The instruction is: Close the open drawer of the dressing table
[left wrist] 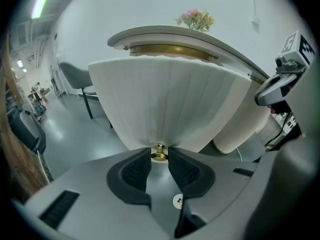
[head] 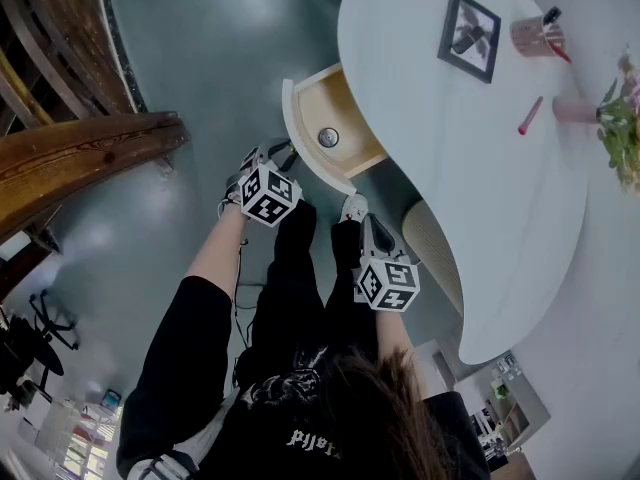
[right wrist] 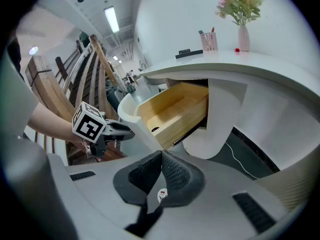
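**Pushing straight ahead will shut the drawer**

Starting on the left, the left gripper (head: 282,154) is right up against the round white front (left wrist: 170,99) of the drawer (head: 350,108). Its jaws are only a little way apart. A small gold knob (left wrist: 159,154) sits between their tips, and the pads look like they are pinching it from both sides. So this gripper seems to be holding the knob.

The drawer is pulled far out from under the white worktop (head: 430,118) of the dressing table, and you can see its wooden inside from above. It lies straight in front of the left gripper, away from the person. Its long way runs from the knob back under the worktop. In the head view that is up and to the right. I think the push has to go along that line. A push to one side might make the drawer stick.

Next comes the right gripper (right wrist: 161,155). Its jaws are closed together and hold nothing. It hangs low near the person's legs, well apart from the drawer. From there the drawer is ahead and a bit to the left.

The left gripper is much nearer, so I think it should do the pushing.
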